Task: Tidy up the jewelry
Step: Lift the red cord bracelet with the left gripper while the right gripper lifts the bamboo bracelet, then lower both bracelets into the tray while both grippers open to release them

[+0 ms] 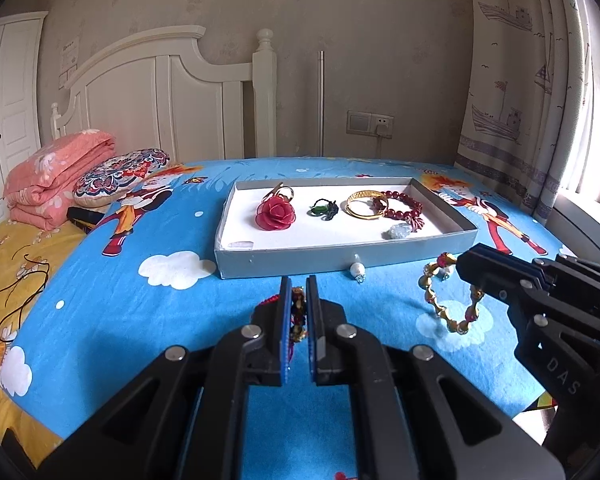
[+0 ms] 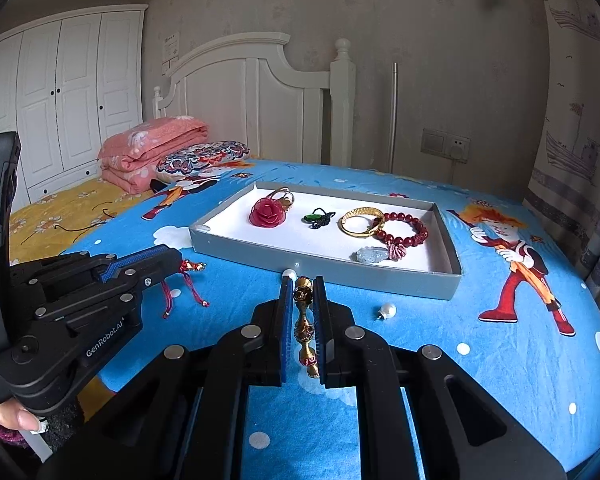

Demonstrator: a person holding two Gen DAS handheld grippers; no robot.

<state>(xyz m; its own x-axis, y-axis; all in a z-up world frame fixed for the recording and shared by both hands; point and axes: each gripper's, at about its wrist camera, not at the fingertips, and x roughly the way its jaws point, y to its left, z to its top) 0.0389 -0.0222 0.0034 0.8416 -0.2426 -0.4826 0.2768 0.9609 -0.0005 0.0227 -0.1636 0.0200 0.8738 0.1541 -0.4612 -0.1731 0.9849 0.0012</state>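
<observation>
A grey tray [image 1: 300, 258] [image 2: 320, 266] with a white floor lies on the blue bedsheet. It holds a red rose brooch [image 1: 275, 212] [image 2: 266, 212], a green pendant [image 1: 323, 209], a gold bangle [image 1: 366, 204] [image 2: 360, 220], a red bead bracelet [image 1: 404, 206] [image 2: 404, 230] and a pale stone [image 1: 399, 232]. My left gripper [image 1: 299, 286] [image 2: 180, 260] is shut on a red-corded bracelet [image 1: 298, 316] [image 2: 188, 280] in front of the tray. My right gripper [image 2: 303, 282] [image 1: 460, 264] is shut on a gold bead bracelet [image 2: 305, 320] [image 1: 448, 300], held above the sheet.
Two loose pearl beads [image 1: 357, 270] [image 2: 388, 311] lie on the sheet by the tray's near wall. A folded pink quilt [image 1: 56, 176] and patterned cushion [image 1: 120, 174] sit at the left by the headboard. A curtain [image 1: 540, 80] hangs at the right.
</observation>
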